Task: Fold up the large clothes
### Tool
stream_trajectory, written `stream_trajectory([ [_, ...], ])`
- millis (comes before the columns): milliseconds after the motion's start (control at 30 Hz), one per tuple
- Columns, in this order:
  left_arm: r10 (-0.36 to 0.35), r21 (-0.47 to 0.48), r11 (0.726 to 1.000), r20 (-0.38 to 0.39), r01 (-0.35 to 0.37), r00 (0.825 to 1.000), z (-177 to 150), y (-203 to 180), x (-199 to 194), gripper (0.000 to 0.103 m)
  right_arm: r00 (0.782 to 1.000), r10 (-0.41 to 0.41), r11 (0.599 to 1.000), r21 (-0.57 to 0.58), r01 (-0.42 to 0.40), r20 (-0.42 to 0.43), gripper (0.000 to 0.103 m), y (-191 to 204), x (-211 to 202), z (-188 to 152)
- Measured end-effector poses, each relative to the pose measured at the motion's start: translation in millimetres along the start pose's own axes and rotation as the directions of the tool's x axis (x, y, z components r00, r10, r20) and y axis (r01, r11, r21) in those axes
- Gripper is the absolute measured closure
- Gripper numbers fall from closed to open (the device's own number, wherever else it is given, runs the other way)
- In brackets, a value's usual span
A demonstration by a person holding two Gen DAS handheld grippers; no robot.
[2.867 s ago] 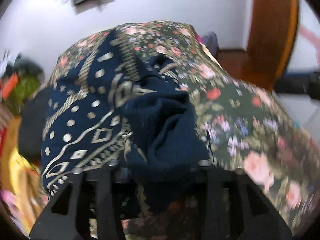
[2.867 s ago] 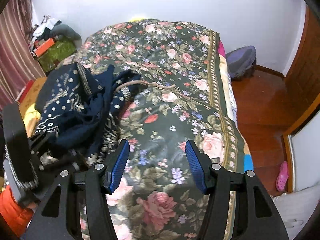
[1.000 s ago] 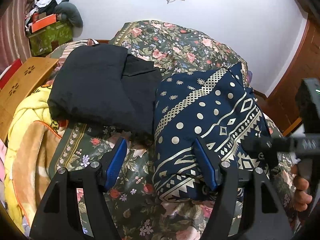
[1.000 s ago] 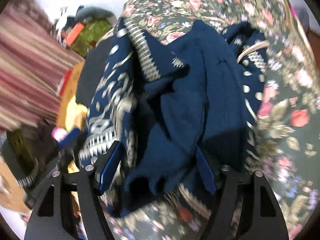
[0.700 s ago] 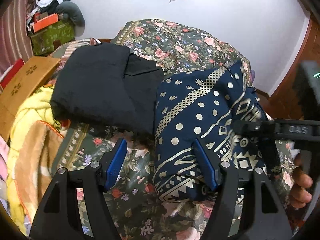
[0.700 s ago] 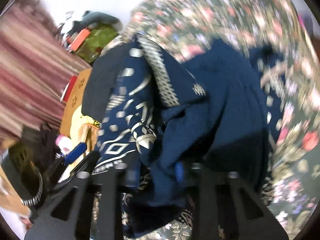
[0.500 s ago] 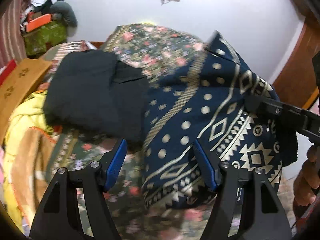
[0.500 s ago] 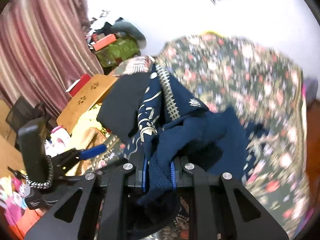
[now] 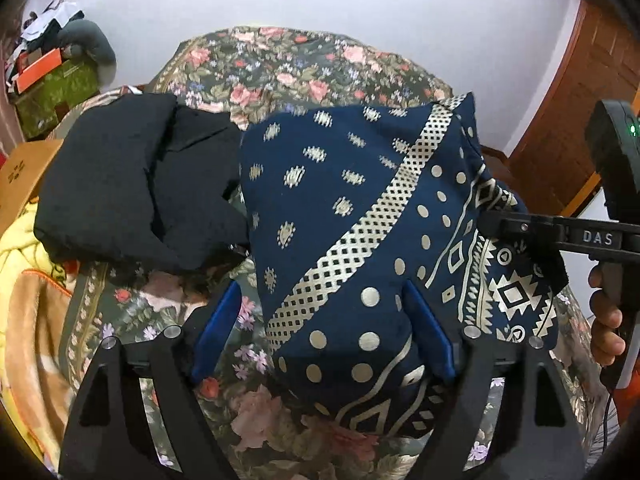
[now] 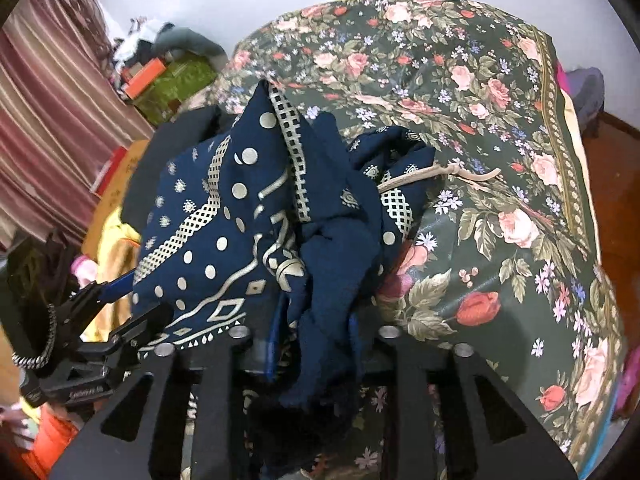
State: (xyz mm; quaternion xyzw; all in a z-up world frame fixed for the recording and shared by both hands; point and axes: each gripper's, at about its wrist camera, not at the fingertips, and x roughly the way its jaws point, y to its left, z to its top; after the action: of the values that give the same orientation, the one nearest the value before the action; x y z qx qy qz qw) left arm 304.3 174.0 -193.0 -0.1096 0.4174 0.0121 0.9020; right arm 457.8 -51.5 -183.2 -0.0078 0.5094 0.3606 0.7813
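Two grippers work one navy patterned garment (image 9: pixel 360 216), which hangs lifted just above the floral bedspread (image 10: pixel 500 128). The right gripper (image 10: pixel 310 344) is clamped on a bunched fold of the cloth, which spills out between its closed fingers and trails ahead of it toward a beige drawstring (image 10: pixel 460 174). The left gripper (image 9: pixel 324 332) stands with its blue pads apart, the fabric draped between them and brushing the right-hand pad, not pinched. Off to its left front lies a folded black garment (image 9: pixel 132 184), touching the navy one. The cloth looks thin, limp and light, so it will likely sag and slide wherever unsupported; a firm pinch at an edge or corner, such as along the checkered band (image 9: pixel 360 240), would seem the surest hold for spreading it flat.
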Motion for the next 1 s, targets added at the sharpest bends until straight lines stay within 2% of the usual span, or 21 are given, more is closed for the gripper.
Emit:
stream_trajectory([
  [33,-0.003,0.0,1.0,0.0,0.003,1.0,3,4,-3,0.019,1.0,-0.005,1.0,0.008,0.005,0.001,0.057,0,-2,0],
  [67,-0.005,-0.008,1.0,-0.001,0.005,1.0,5,8,-4,0.019,1.0,-0.017,1.0,0.019,0.016,0.003,0.042,-2,-3,0],
  [100,-0.008,-0.026,1.0,-0.003,0.008,1.0,8,15,-5,0.018,1.0,-0.019,0.999,0.027,0.019,0.005,0.032,-3,-3,-2],
  [167,-0.023,-0.073,0.997,-0.013,0.022,1.0,12,29,-3,0.014,1.0,0.019,0.999,0.048,-0.019,0.001,0.029,-8,0,-4],
  [233,-0.067,-0.139,0.989,-0.048,0.06,0.997,15,44,7,0.004,0.999,0.048,0.996,0.076,-0.046,-0.021,0.029,-13,7,-5],
  [267,-0.114,-0.188,0.977,-0.07,0.099,0.991,14,53,15,0.003,0.998,0.053,0.995,0.089,-0.051,-0.028,0.028,-14,10,-6],
  [333,-0.199,-0.271,0.948,-0.101,0.166,0.975,13,67,31,0.0,0.996,0.081,0.993,0.095,-0.076,-0.041,0.028,-13,19,-5],
  [400,-0.307,-0.358,0.9,-0.123,0.247,0.944,11,78,46,0.0,0.994,0.094,0.992,0.095,-0.088,-0.062,0.028,-9,27,-4],
  [433,-0.338,-0.382,0.884,-0.126,0.268,0.933,8,81,51,0.0,0.993,0.089,0.992,0.1,-0.082,-0.074,0.028,-6,34,-1],
  [467,-0.373,-0.408,0.864,-0.128,0.293,0.919,7,83,57,0.0,0.994,0.081,0.992,0.1,-0.073,-0.077,0.023,-5,37,-1],
  [633,-0.464,-0.47,0.808,-0.138,0.354,0.875,9,76,77,0.0,0.992,0.079,0.988,0.139,-0.065,-0.098,0.021,-7,49,8],
  [667,-0.466,-0.474,0.807,-0.145,0.352,0.873,10,73,80,0.0,0.991,0.085,0.987,0.148,-0.07,-0.099,0.023,-8,48,9],
  [733,-0.436,-0.453,0.83,-0.166,0.325,0.884,16,64,84,0.0,0.991,0.092,0.986,0.151,-0.076,-0.1,0.031,-8,47,9],
  [767,-0.41,-0.426,0.851,-0.174,0.307,0.895,20,57,83,0.0,0.991,0.095,0.985,0.15,-0.08,-0.098,0.04,-7,45,9],
  [800,-0.391,-0.398,0.867,-0.174,0.298,0.904,24,51,80,0.006,0.99,0.102,0.985,0.148,-0.087,-0.096,0.051,-7,42,10],
  [867,-0.344,-0.339,0.901,-0.178,0.271,0.922,30,38,68,0.012,0.988,0.125,0.983,0.144,-0.111,-0.089,0.064,-4,36,11],
  [933,-0.332,-0.296,0.914,-0.161,0.276,0.929,35,29,52,0.024,0.989,0.123,0.985,0.132,-0.111,-0.082,0.069,2,28,13],
  [1000,-0.341,-0.279,0.914,-0.144,0.293,0.929,41,28,36,0.029,0.991,0.113,0.99,0.097,-0.106,-0.072,0.07,14,20,16],
])
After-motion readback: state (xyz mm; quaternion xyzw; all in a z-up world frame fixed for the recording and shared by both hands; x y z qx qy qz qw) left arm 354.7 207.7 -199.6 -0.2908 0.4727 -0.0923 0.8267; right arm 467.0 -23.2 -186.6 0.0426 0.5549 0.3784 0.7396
